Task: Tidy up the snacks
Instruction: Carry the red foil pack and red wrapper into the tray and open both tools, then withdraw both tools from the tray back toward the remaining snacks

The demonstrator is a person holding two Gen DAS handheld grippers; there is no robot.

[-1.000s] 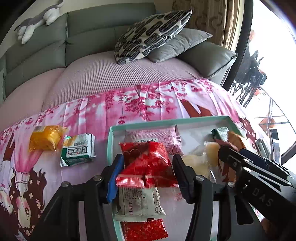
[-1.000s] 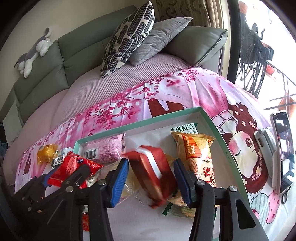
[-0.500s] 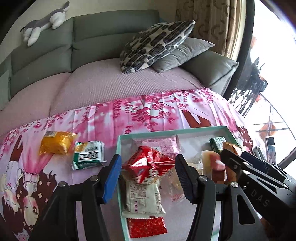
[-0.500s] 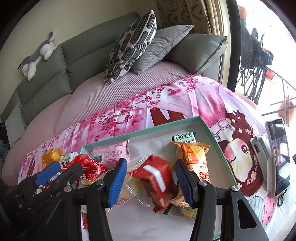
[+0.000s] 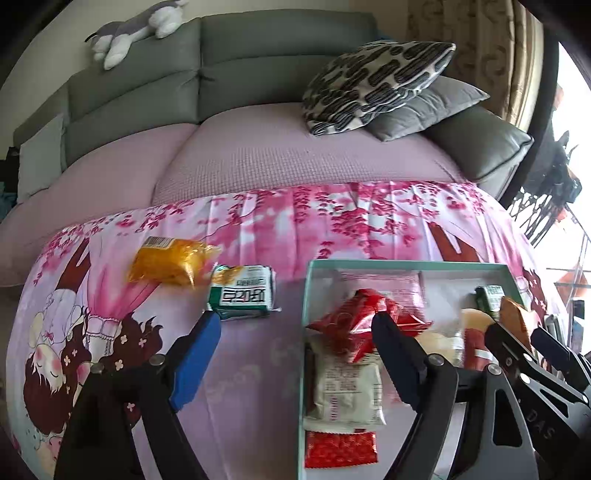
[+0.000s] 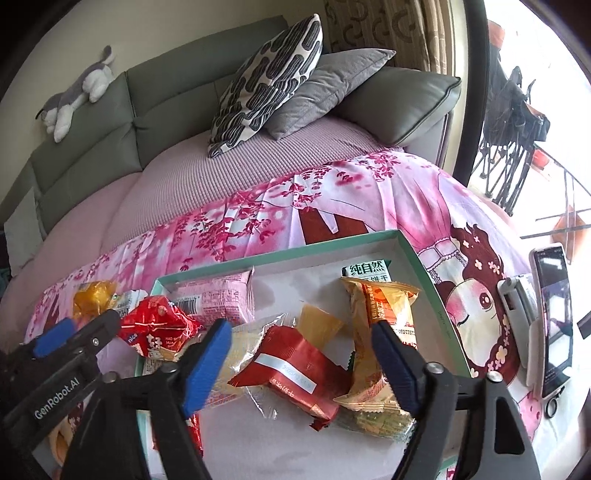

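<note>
Sofa (image 5: pixel 258 155) carries a pink cloth (image 5: pixel 258 221). On it, a green tray (image 6: pixel 424 266) holds most snacks. Both the left gripper (image 5: pixel 295 332) and right gripper (image 6: pixel 301 341) gape, empty. A yellow packet (image 5: pixel 170 260) and green packet (image 5: pixel 243 293) lie outside the tray.

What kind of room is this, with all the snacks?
Most likely a living room at home. There's a grey-green sofa with a patterned cushion and a stuffed toy on its back. The snacks sit in a teal tray on a pink cartoon cloth.
</note>
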